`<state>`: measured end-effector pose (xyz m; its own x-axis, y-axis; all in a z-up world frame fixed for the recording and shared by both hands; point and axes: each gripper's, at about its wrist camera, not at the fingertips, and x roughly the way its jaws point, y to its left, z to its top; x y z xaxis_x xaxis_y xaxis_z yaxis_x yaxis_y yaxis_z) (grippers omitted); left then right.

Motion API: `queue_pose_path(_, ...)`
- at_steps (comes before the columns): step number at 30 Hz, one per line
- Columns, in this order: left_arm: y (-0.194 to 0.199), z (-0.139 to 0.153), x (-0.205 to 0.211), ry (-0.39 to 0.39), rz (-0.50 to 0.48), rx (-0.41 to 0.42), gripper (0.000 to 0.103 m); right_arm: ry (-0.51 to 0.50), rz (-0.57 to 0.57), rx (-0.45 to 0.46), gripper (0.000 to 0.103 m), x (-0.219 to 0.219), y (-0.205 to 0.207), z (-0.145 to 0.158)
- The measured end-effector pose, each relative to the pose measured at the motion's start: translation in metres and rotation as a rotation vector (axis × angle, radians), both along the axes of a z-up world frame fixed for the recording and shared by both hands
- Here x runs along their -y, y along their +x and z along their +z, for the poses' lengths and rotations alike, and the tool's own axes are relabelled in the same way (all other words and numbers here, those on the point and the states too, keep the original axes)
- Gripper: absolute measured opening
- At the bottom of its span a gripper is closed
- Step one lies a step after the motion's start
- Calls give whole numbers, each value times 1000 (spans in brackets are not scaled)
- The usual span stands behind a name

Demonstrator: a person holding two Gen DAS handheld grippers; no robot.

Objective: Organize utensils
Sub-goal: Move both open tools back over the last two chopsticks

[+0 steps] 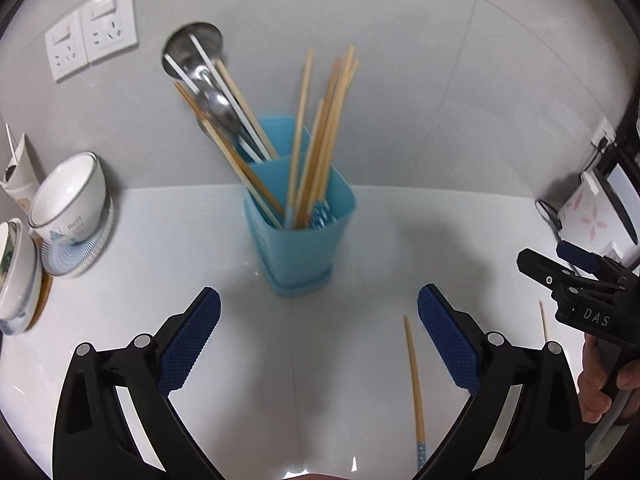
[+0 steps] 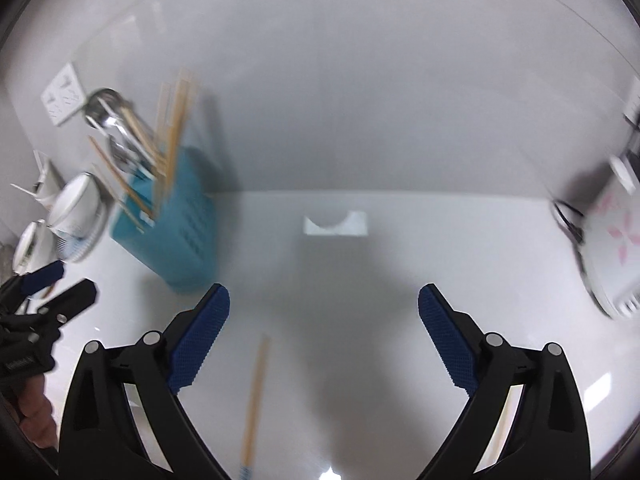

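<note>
Both the left gripper (image 1: 319, 316) and the right gripper (image 2: 324, 316) are spread wide, grasping nothing. The blue utensil holder (image 1: 298, 236) stands at the far wall, full of chopsticks (image 1: 320, 136) and spoons (image 1: 208, 92). One loose chopstick (image 1: 414, 380) lies flat on the near white counter (image 1: 160, 240).

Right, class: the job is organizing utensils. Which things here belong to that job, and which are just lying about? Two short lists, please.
Part of the job:
- blue utensil holder
- chopsticks standing in it
- metal spoons standing in it
- loose chopstick lying on the counter
- left gripper, open
- right gripper, open

Just lying about:
- white bowls
- wall sockets
- white appliance with pink flowers
</note>
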<state>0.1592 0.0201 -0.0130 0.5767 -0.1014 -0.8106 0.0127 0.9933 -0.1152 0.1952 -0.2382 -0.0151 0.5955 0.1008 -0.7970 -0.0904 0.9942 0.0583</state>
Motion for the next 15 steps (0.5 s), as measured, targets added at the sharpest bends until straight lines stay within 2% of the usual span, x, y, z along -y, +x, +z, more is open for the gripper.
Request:
queue_pose_path(8, -13, -26, 42, 34, -39, -108, 97, -47, -103, -121, 91, 72, -39, -37)
queue_pose_path(15, -25, -71, 69, 56, -29, -269, 97, -95, -144, -246, 91, 119, -64, -68)
